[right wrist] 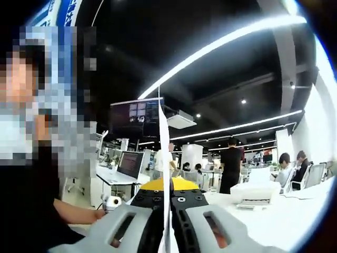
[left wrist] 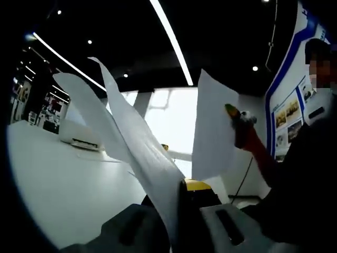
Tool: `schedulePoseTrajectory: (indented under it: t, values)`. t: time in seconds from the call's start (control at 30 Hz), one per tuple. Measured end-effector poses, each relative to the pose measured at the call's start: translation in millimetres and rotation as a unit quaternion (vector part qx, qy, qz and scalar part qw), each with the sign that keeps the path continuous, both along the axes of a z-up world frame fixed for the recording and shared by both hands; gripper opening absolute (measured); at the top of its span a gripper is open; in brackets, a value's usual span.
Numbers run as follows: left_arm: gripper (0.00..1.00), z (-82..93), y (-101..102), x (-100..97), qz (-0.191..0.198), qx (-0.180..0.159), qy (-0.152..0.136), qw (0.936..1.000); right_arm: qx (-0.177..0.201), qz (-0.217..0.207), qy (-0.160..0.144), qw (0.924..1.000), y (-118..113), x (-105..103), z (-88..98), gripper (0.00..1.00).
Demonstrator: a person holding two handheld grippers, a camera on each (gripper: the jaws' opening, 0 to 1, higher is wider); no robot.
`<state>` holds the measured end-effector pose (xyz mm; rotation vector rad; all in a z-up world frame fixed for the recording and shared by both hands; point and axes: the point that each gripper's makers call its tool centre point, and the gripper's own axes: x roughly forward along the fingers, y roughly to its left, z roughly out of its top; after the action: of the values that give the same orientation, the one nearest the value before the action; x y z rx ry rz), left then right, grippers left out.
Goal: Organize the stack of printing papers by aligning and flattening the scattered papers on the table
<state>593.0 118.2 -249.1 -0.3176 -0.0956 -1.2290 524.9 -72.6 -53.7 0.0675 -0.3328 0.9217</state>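
White printing paper sheets (left wrist: 142, 153) hang lifted above the white worktop (left wrist: 58, 179), clamped edge-on in both grippers' jaws; the curling, splayed sheets could crease or slip loose if tugged unevenly.

Dim dark ceiling, bright strip lights (left wrist: 171, 42) curving 12 to 3 o'clock; window glare (left wrist: 168, 118) centre; fisheye bending edges; slight blur throughout.

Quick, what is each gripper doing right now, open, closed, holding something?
Left gripper: closed on sheets of paper.
Right gripper: closed on a sheet of paper, seen edge-on.
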Motion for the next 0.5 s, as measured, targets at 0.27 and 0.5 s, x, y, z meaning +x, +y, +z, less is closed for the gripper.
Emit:
schedulePoseTrajectory:
  t: [0.27,0.5]
  values:
    - [0.07,-0.4,0.7,1.4,0.001,0.001,-0.001,1.0,0.017,0.042,0.021,0.9988,10.0,-6.1,-2.2,0.0]
    - [0.07,-0.7,1.5,2.6,0.002,0.001,-0.002,1.0,0.041,0.074,0.045,0.9954,12.2,-6.8,-6.1,0.0]
